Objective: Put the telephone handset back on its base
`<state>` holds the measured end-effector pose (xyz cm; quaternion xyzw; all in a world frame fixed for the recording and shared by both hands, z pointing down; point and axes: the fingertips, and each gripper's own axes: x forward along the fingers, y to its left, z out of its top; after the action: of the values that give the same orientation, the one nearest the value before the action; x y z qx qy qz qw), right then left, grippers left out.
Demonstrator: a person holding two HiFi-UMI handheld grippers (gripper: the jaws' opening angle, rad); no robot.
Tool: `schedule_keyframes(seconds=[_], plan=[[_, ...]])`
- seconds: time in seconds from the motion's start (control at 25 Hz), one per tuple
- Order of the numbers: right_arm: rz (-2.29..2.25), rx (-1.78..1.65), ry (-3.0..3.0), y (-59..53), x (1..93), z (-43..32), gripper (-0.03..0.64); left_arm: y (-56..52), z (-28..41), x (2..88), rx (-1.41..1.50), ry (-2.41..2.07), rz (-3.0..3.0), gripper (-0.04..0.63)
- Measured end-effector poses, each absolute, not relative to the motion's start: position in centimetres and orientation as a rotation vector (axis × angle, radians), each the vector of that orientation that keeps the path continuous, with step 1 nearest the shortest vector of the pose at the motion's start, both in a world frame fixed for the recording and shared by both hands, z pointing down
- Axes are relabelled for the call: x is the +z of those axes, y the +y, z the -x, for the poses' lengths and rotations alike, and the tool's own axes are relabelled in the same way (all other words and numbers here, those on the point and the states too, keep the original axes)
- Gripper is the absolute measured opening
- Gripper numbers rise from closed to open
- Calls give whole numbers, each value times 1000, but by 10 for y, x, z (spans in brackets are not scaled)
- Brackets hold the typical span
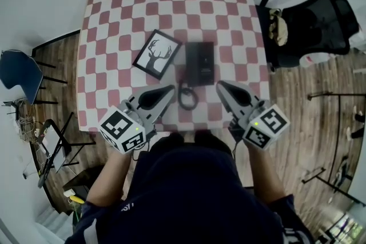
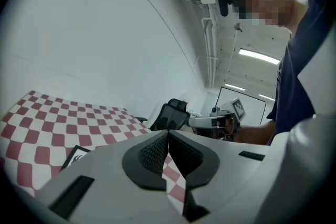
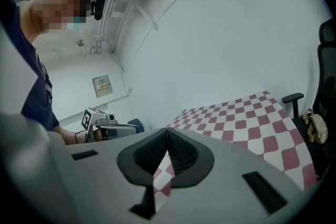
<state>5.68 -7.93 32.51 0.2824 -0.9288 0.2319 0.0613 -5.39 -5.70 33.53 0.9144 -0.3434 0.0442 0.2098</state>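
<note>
CHECKED TABLE, SEEN FROM ABOVE, L to R: The left gripper (image 1: pixel 170 88) hovers over the near edge of the table (image 1: pixel 114 20), jaws pressed together w/ nothing btwn them; its own view shows the pads meeting on empty air. Just beyond it lies a framed deer picture (image 1: pixel 154 54), set at an angle. At ctr, the black telephone (image 1: pixel 199 63) sits on the cloth. Its cord (image 1: pixel 186 97) loops back toward the person, btwn the two gripper tips. The handset can't be told apart from the base at this size. The phone reads as one dark block, so it's prob. already seated. The right gripper (image 1: pixel 222 86) mirrors the left, likewise clamped on nothing, near the phone's near corner but apart from it. A black office chair (image 1: pixel 317 23) stands off the table's right side.

The step in hand looks like checking & clearing off. To do it well, keep both tips above the cord loop so nothing snags and drags the handset off. If it sits crooked, open one gripper first, take the handset across its middle and lower it flat.
</note>
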Motion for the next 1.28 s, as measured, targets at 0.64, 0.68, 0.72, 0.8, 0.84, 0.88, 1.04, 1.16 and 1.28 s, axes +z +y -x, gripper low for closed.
schedule_keyframes(seconds=[0.64, 0.68, 0.72, 0.8, 0.84, 0.88, 1.04, 1.16, 1.28], plan=[[-810, 692, -2791, -88, 333, -63, 15, -67, 39, 340, 168, -960, -2561, 32], [-806, 693, -2790, -89, 334, -63, 15, -68, 40, 341, 169, -961, -2560, 32], [-802, 693, -2789, -89, 334, -62, 15, -69, 40, 341, 170, -962, -2558, 32], [-796, 692, -2785, -90, 336, -62, 15, -70, 38, 344, 173, -958, -2555, 32], [-793, 691, -2781, -91, 337, -63, 15, -70, 38, 345, 175, -955, -2551, 32], [-789, 690, -2777, -91, 338, -63, 15, -70, 36, 345, 175, -951, -2548, 32], [-776, 684, -2765, -94, 339, -64, 15, -73, 30, 346, 173, -935, -2550, 32], [-767, 686, -2754, -97, 341, -63, 15, -75, 28, 347, 176, -932, -2551, 32], [-762, 691, -2739, -98, 345, -63, 15, -76, 28, 346, 185, -930, -2563, 32]])
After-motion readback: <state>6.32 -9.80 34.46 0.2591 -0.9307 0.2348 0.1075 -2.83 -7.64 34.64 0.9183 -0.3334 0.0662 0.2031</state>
